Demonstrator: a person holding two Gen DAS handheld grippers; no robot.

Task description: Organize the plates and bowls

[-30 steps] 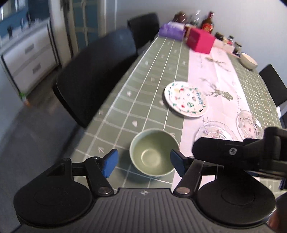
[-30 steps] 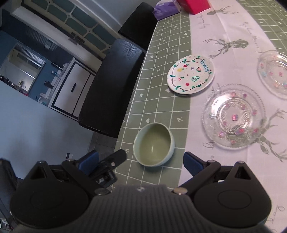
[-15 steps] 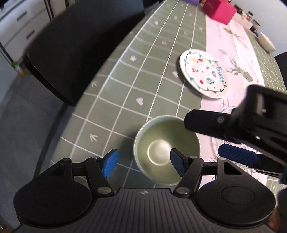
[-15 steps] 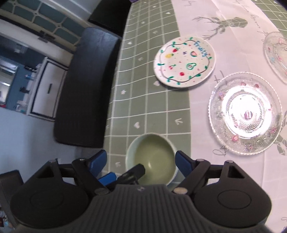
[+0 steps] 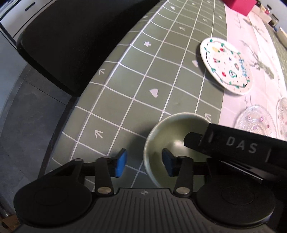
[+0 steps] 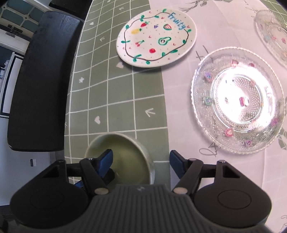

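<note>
Green-gridded bench (image 5: 143, 75): green bowl (image 5: 172, 129) near its edge. Left gripper (image 5: 144, 162) and right gripper (image 6: 140, 159), jaws open, each straddle the bowl's rim. Fruit-painted plate (image 6: 156, 35) beyond bowl.

- I counted one green bowl (image 6: 125, 154) on the worktop (image 6: 122, 100).
- There was one white plate painted with fruit (image 6: 156, 37).
- I saw two clear glass plates: one nearer (image 6: 238, 100), one farther off at the edge of view (image 6: 274, 34).
- One black chair (image 6: 39, 80) stood beside the worktop.
- One pink box (image 5: 238, 5) sat at the far end.
</note>
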